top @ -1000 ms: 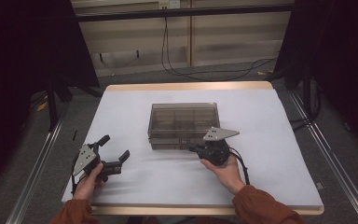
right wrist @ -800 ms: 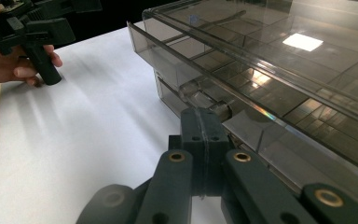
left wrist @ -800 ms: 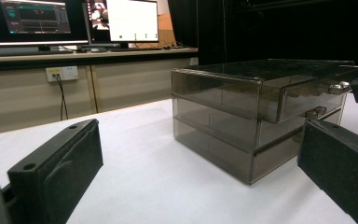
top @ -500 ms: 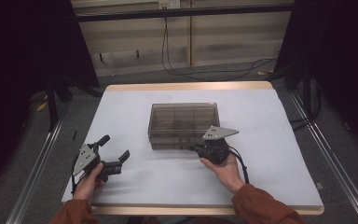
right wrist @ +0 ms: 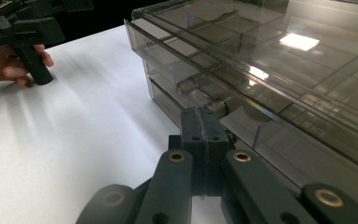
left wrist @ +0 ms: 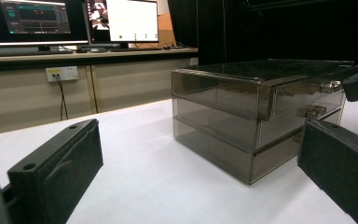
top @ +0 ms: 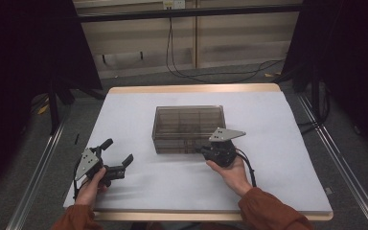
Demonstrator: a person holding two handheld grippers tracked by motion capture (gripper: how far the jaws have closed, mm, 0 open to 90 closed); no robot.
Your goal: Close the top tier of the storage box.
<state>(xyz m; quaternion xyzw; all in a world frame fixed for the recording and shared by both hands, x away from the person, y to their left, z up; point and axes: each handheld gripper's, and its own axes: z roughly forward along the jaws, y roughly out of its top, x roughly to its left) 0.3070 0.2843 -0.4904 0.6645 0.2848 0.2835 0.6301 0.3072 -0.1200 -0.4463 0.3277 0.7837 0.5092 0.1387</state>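
- Smoky clear drawer box (top: 189, 128) sits mid-table on the white table cover (top: 278, 143), two drawers stacked, small handles facing the person.
- Right gripper (top: 206, 151): jaws pressed together, tips at the lower drawer's handle (right wrist: 216, 108); whether they pinch it cannot be told.
- Left gripper (top: 118, 155): jaws spread wide, nothing between them, resting well apart from the box near the table's left front.

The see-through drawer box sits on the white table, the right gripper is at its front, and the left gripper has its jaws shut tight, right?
Not quite. The left gripper has its jaws wide open with nothing between them, as the left gripper view shows. The rest is right: the see-through drawer box sits on the white table, and the right gripper is at its front.
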